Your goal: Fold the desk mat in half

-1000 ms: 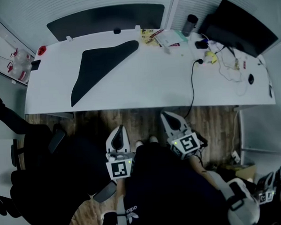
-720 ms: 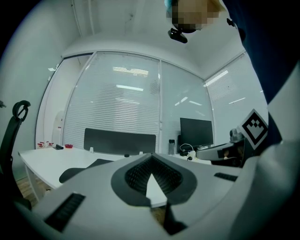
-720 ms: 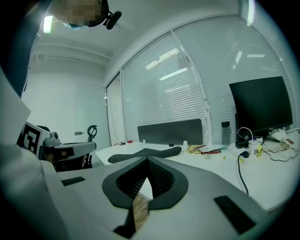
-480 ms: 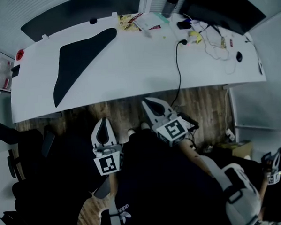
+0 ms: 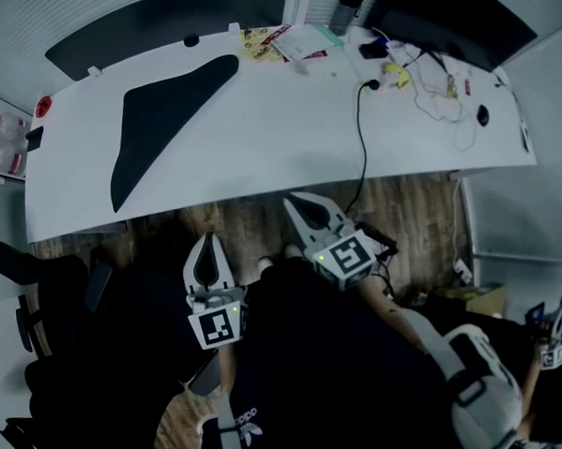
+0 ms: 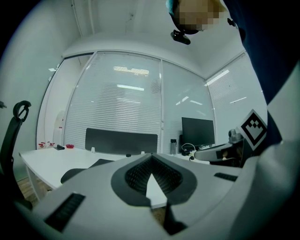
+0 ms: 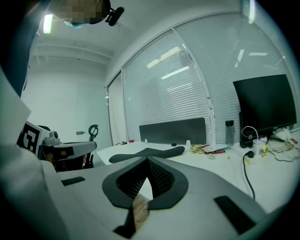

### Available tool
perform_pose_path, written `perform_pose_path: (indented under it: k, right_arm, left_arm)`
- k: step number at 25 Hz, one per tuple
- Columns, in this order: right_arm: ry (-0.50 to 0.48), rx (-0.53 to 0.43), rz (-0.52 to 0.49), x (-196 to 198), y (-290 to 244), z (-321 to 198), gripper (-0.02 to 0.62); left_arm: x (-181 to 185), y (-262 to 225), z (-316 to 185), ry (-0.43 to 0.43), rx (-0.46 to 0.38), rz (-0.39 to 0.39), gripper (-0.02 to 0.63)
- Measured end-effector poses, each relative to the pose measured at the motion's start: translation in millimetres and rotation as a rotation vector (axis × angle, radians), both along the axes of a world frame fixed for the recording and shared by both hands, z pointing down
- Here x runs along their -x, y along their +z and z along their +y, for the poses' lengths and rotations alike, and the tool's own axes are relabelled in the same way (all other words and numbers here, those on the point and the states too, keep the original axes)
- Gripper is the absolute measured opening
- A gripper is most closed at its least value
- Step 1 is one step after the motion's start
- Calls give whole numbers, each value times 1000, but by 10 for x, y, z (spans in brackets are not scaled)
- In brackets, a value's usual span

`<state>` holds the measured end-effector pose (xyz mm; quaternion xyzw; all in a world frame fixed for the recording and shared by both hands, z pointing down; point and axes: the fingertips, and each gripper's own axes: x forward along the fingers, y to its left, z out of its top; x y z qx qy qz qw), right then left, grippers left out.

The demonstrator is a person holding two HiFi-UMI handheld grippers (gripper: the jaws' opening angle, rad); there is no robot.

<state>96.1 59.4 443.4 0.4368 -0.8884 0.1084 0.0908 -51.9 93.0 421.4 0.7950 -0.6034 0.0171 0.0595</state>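
Observation:
The black desk mat lies on the left half of the white desk as a curved, tapering shape. Both grippers hang in front of the desk's near edge, over the wooden floor, and touch nothing. My left gripper is shut, its tips meeting with nothing between them. My right gripper is shut and empty too. The mat shows low and left beyond the left jaws. In the right gripper view the mat lies straight ahead on the desk.
A monitor, a bottle, papers and a black cable sit at the desk's back right. A dark partition panel runs behind the desk. A black office chair stands at lower left.
The head view has swung so the desk sits higher and tilted in frame. Both grippers stay shut near the body, and the mat has not moved.

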Motion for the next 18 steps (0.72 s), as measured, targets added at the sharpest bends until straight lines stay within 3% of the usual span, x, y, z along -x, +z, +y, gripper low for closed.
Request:
perform_pose_path:
  k: [18]
  right_arm:
    - [-4,-13,0,-72,-12,-12,2]
  left_arm:
    - [-50,-23,-4,-8,-13,-11,2]
